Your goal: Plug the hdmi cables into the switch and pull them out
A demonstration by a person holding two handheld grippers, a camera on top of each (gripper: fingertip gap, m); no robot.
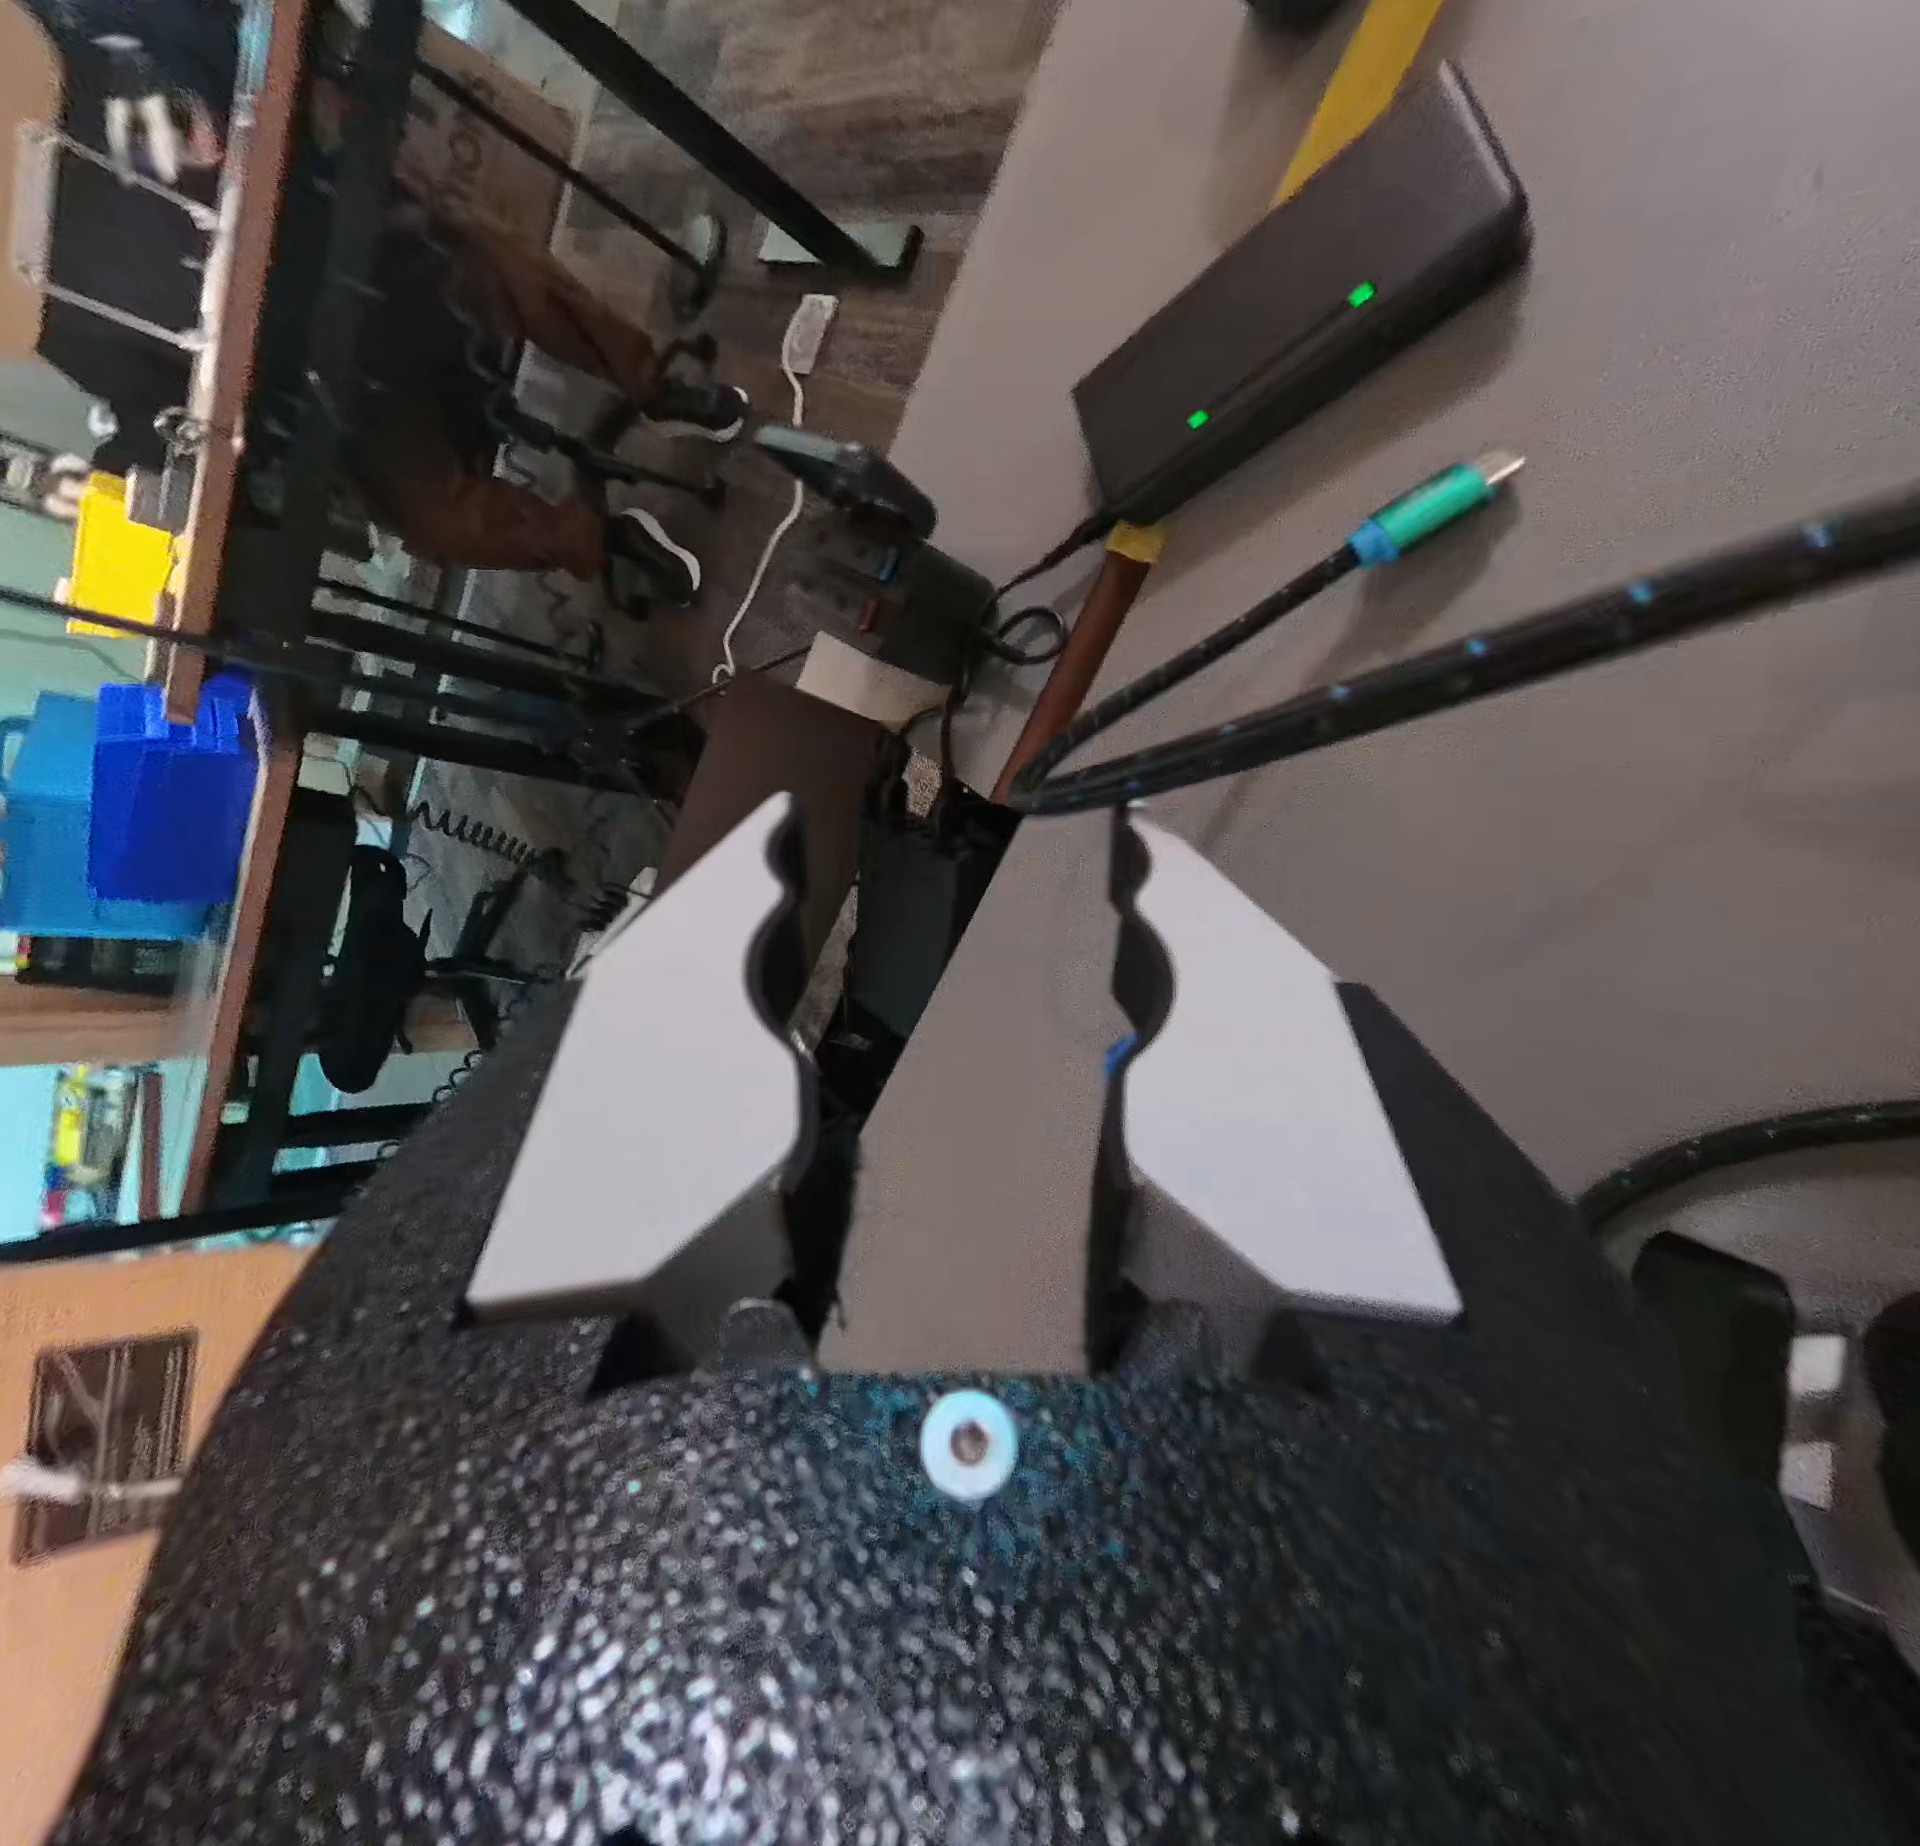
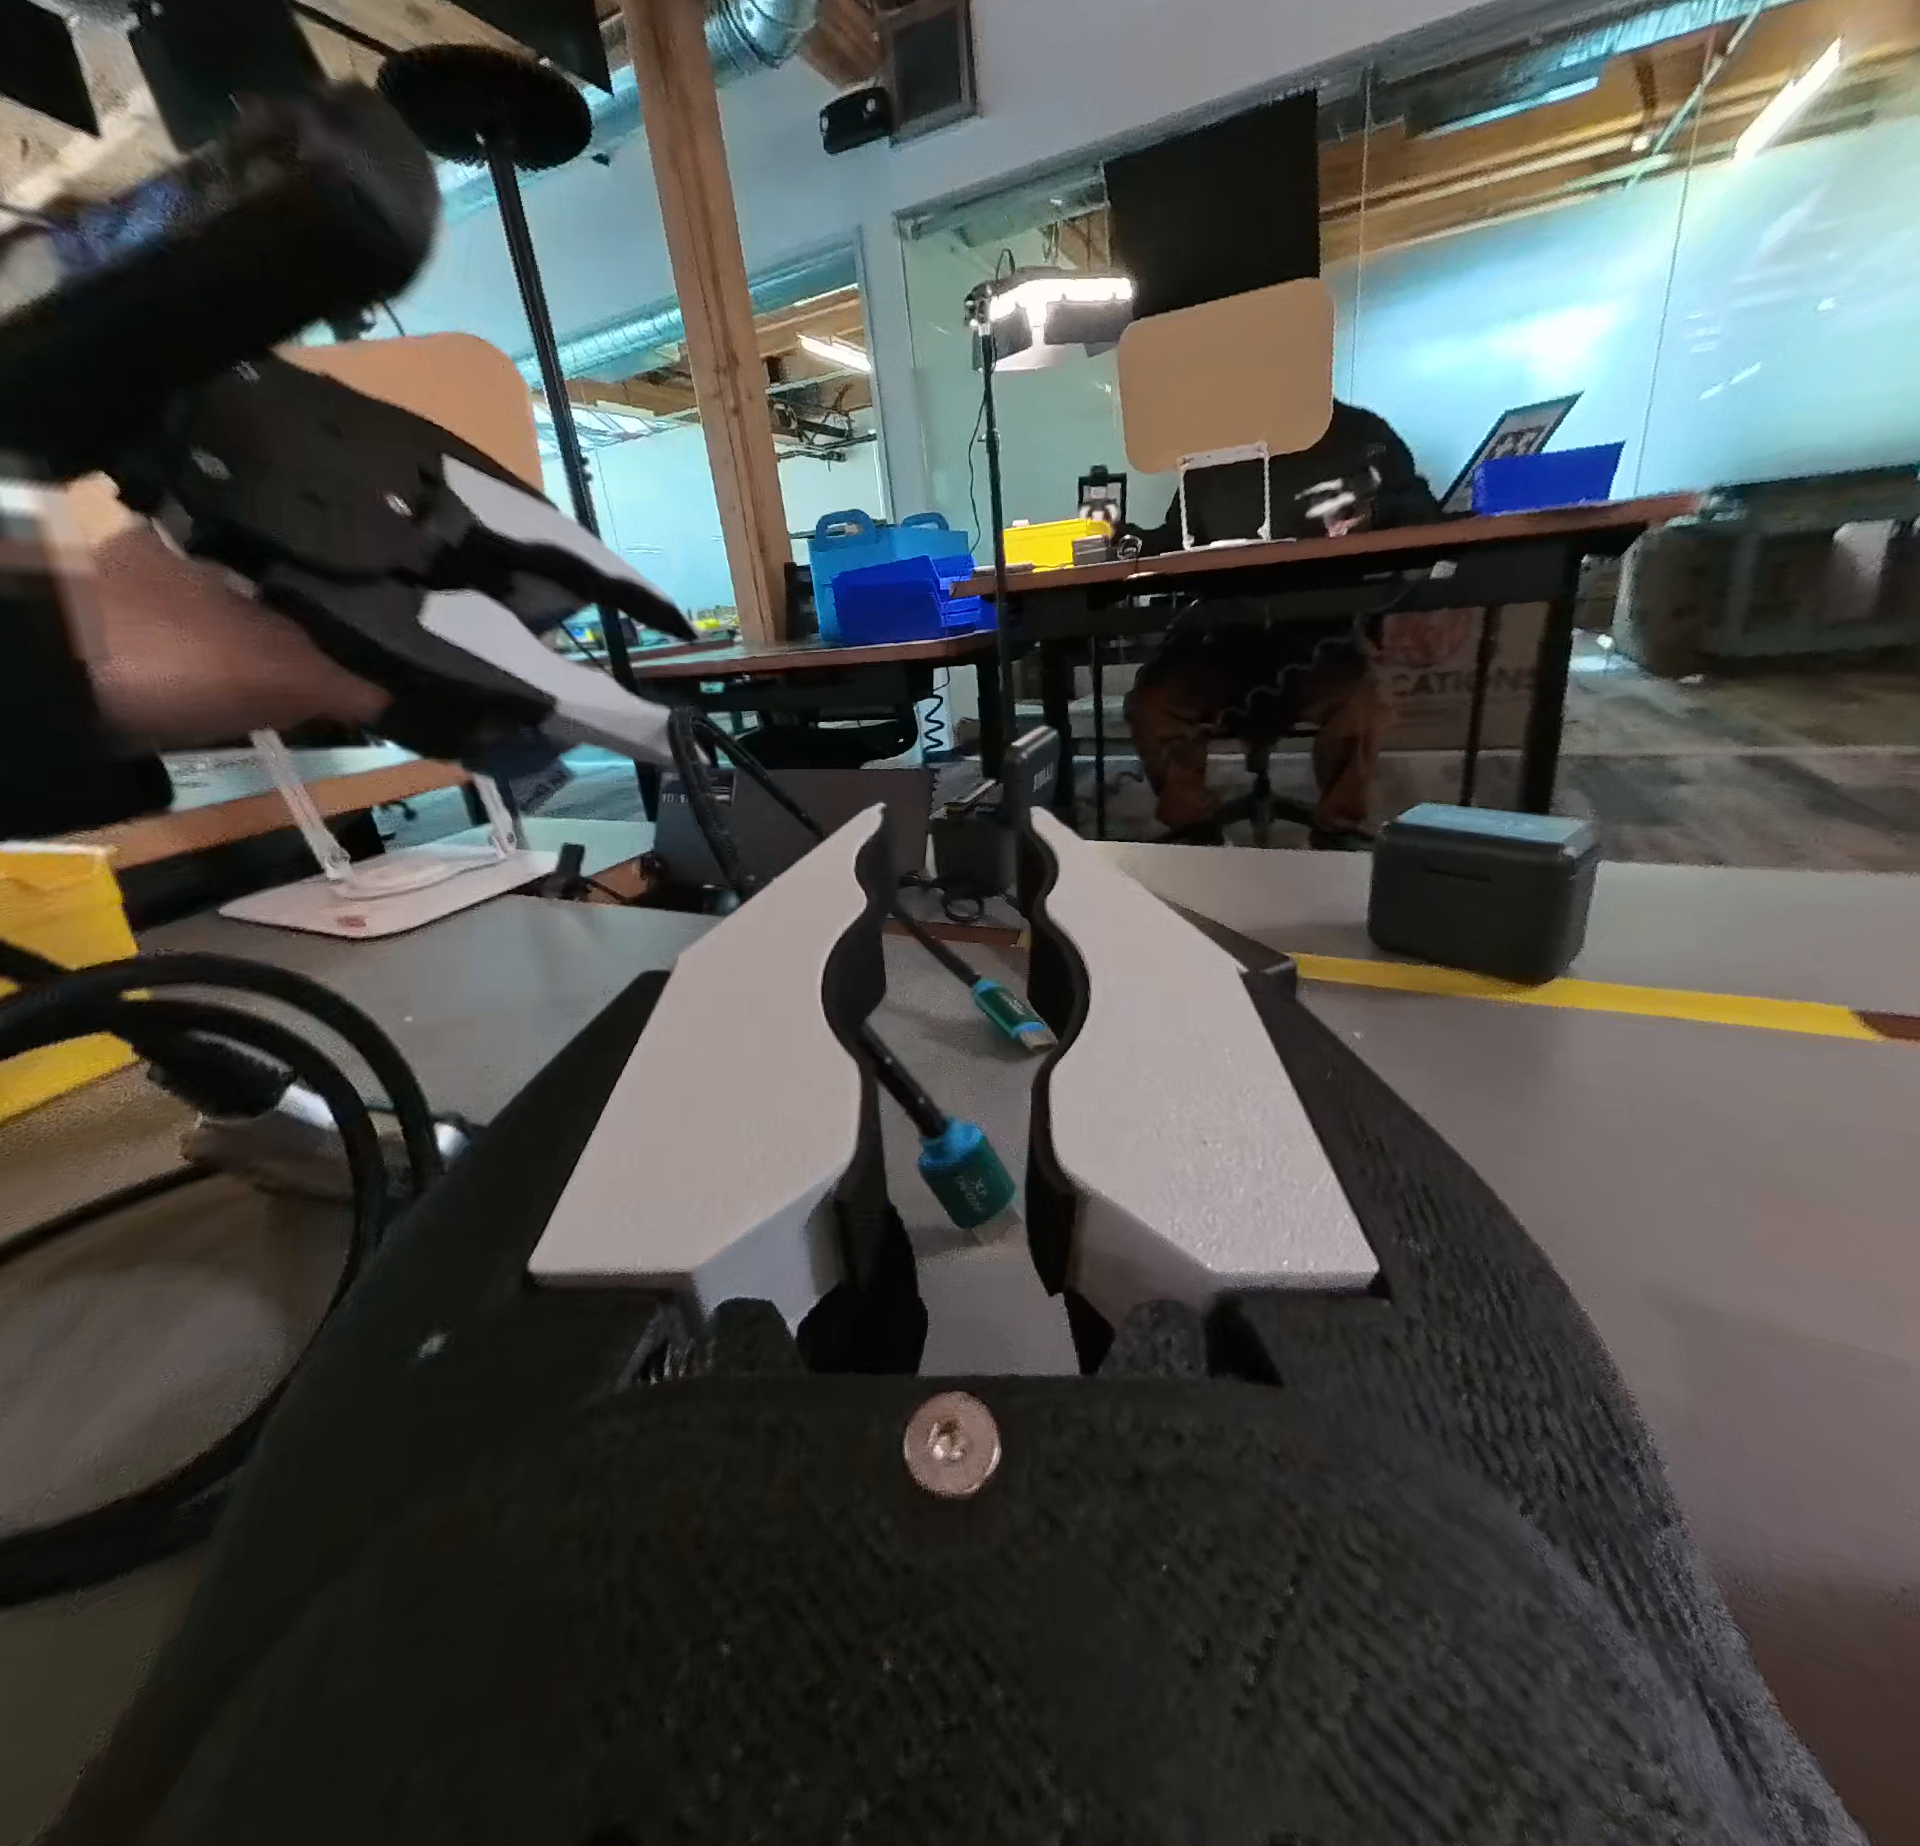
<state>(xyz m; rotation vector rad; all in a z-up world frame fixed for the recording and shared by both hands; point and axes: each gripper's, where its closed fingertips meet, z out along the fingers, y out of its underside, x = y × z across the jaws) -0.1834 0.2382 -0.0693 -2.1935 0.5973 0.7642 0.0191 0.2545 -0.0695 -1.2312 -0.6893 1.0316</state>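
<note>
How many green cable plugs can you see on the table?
2. In the right wrist view, the near green plug lies on the grey table between the open jaws; the far green plug lies just beyond it. Others may be hidden.

Lettering shows on a cardboard box and a green plug, left unquoted

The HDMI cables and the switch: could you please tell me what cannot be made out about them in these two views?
- Right wrist view: the nearer green plug's tip is hidden behind the right gripper body.
- Left wrist view: the thick braided cable runs off the right edge, its plug unseen.
- Left wrist view: the ports of the black box with green lights, possibly the switch, cannot be seen.
- Right wrist view: the left gripper is motion-blurred.
</note>
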